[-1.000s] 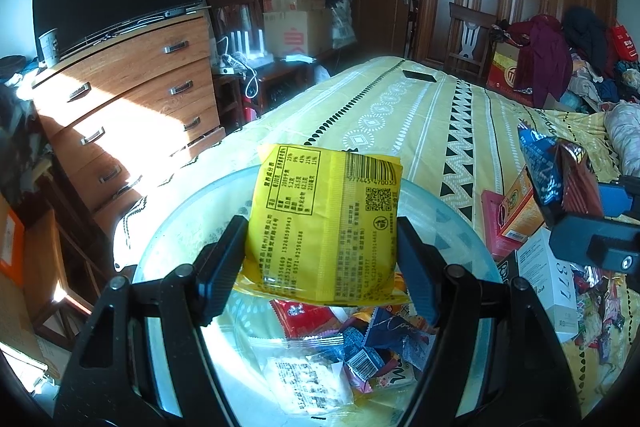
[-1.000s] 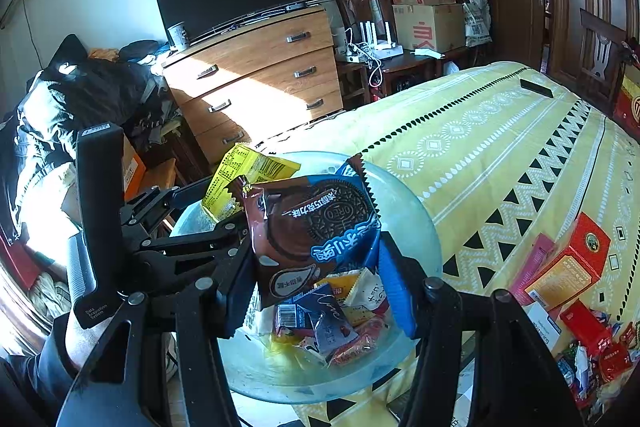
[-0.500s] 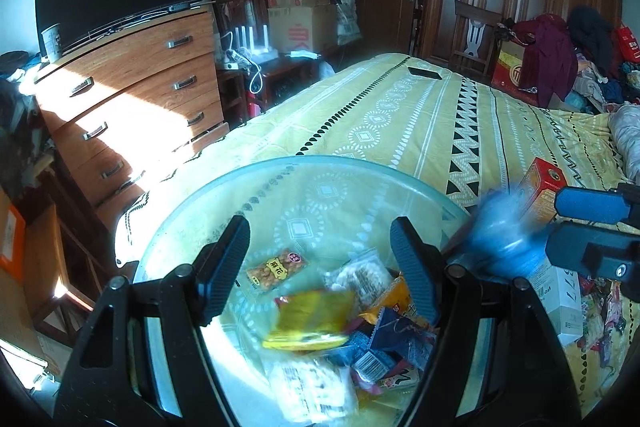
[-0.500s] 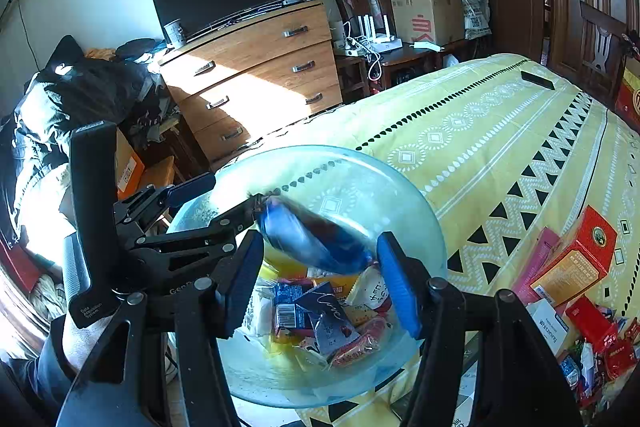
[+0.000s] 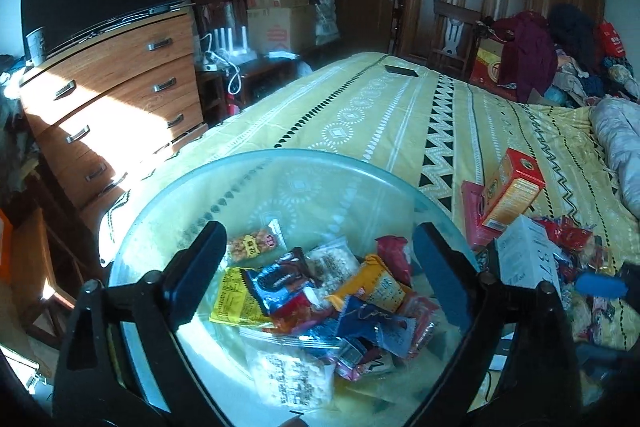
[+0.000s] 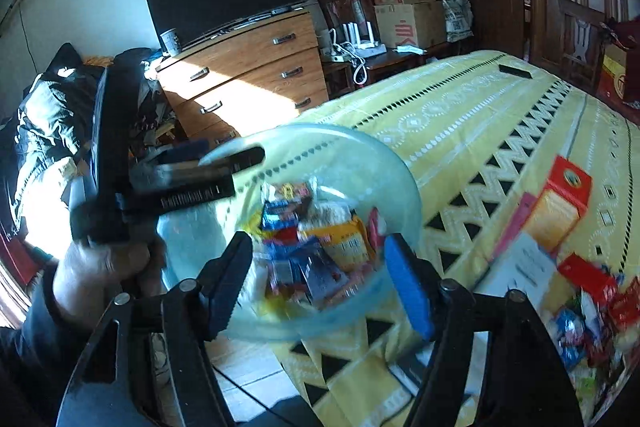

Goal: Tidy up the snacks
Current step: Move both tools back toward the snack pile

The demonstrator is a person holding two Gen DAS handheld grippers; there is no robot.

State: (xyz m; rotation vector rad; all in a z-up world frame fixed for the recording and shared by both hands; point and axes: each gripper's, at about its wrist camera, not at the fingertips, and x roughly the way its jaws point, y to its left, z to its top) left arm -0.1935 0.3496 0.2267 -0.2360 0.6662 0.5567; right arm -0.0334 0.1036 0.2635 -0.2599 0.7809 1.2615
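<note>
Over bed edge, glass bowl [image 5: 304, 167], colourful snack packets [image 5: 320, 291]

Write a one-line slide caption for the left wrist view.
Open left hand-held gripper hovers empty over the glass bowl of mixed snack packets on the yellow bedspread.

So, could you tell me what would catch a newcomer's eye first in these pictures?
Probably the clear glass bowl at the near edge of the yellow patterned bedspread, heaped with bright snack packets. To its right, an orange-red box leans over more loose snacks. Both pairs of jaws stand open and empty.
</note>
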